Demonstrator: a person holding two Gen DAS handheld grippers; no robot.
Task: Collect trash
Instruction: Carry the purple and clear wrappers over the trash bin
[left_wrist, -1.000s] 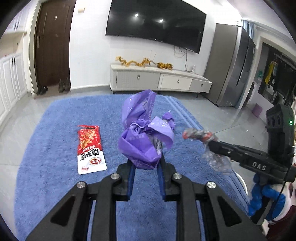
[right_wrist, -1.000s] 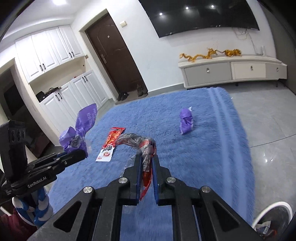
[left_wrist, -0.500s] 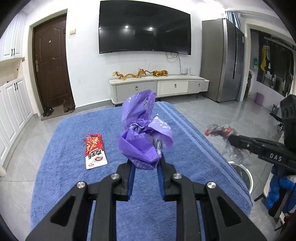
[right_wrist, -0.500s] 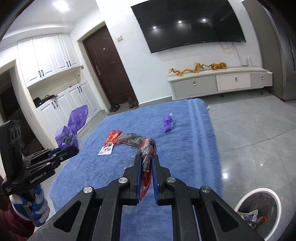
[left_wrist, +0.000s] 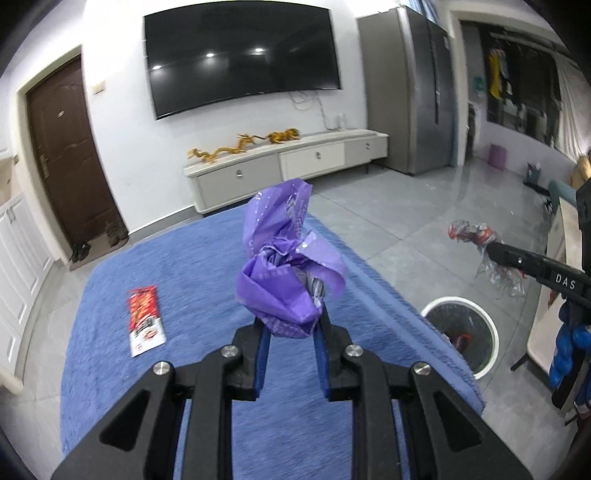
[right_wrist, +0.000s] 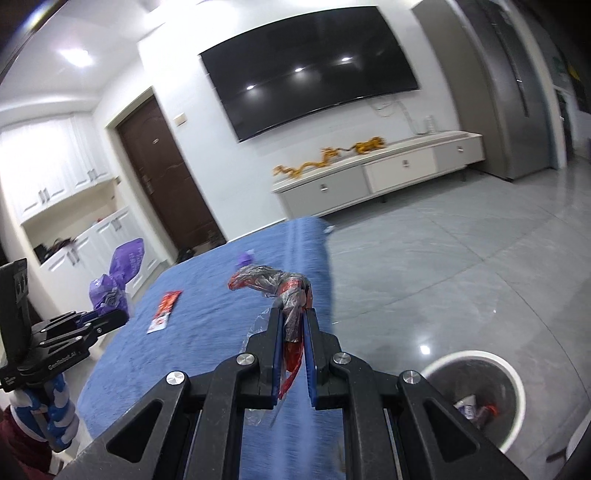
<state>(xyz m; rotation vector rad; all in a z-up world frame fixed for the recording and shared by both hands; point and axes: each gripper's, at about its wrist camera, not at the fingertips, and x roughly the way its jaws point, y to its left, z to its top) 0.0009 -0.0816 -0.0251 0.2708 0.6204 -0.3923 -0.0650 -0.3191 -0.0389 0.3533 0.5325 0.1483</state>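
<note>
My left gripper (left_wrist: 291, 325) is shut on a crumpled purple plastic bag (left_wrist: 284, 273), held up over the blue rug (left_wrist: 110, 295). My right gripper (right_wrist: 293, 314) is shut on a clear and red plastic wrapper (right_wrist: 273, 284), held above the rug's right edge. The white round trash bin (left_wrist: 460, 334) stands on the grey floor right of the rug; it also shows low right in the right wrist view (right_wrist: 476, 398), with some trash inside. A red and white snack packet (left_wrist: 145, 321) lies flat on the rug. A small purple scrap (right_wrist: 245, 258) lies far on the rug.
A white TV cabinet (left_wrist: 288, 173) with gold dragon figures stands against the far wall under a large TV (left_wrist: 240, 55). A brown door (left_wrist: 62, 155) and white cupboards are on the left. A grey fridge (left_wrist: 406, 110) stands at the right.
Both grippers have swung right and risen with their loads. The trash bin has come into the left wrist view and grown larger in the right wrist view.
</note>
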